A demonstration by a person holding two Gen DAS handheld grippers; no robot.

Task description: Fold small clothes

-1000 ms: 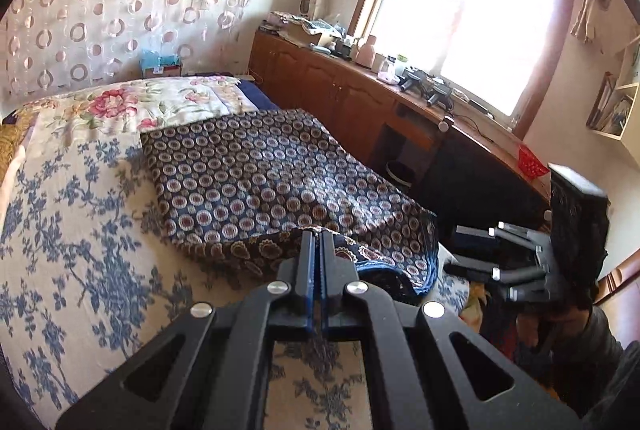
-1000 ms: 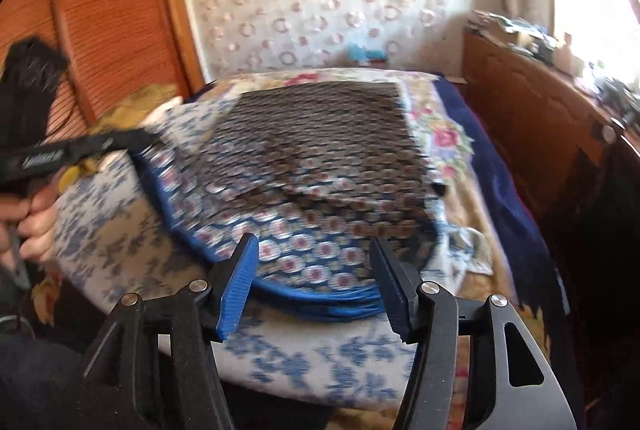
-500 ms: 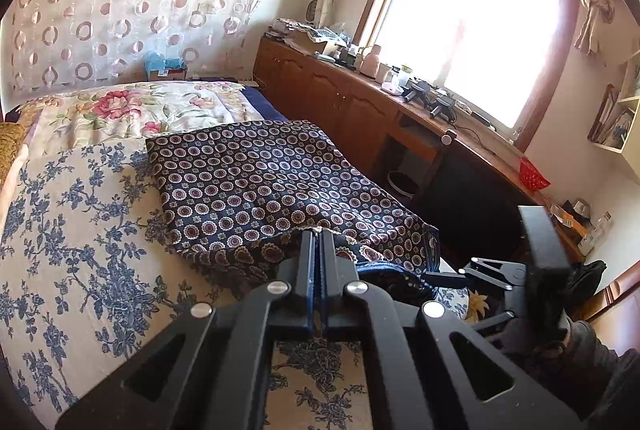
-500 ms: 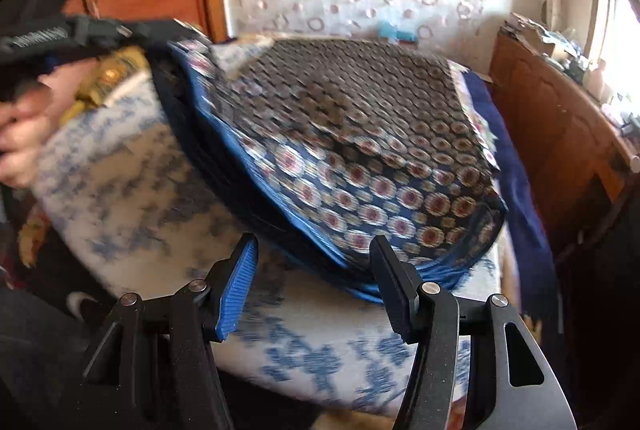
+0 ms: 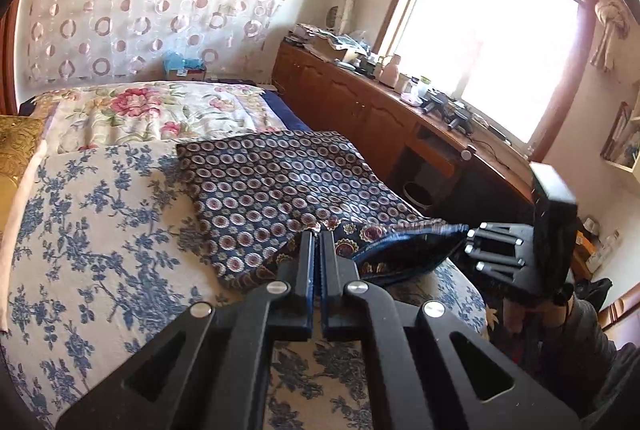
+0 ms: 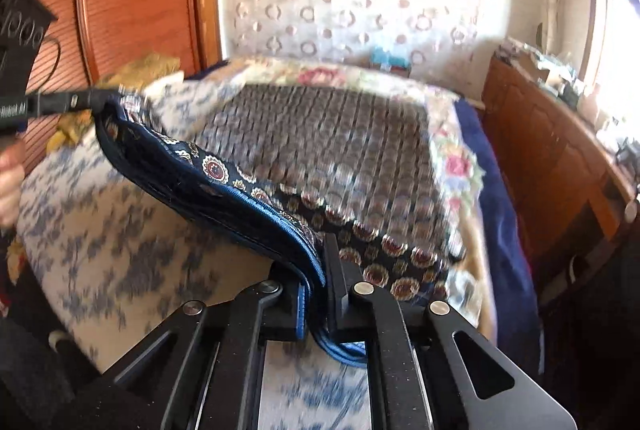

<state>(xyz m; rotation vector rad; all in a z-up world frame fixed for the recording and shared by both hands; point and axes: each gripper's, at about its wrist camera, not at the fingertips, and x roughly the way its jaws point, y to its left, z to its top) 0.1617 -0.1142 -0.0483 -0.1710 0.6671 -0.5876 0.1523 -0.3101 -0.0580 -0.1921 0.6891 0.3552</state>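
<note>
Your left fingers (image 5: 318, 242) are pressed together on the near hem of the navy patterned garment (image 5: 280, 182), and your right fingers (image 6: 320, 262) are clamped on the same blue-edged hem at its other end. Between the two grips the hem hangs lifted and sagging above the bed (image 5: 92, 230), near its foot edge. The remaining garment lies flat on the floral bedspread, on the side nearer the wooden cabinets (image 5: 360, 110).
</note>
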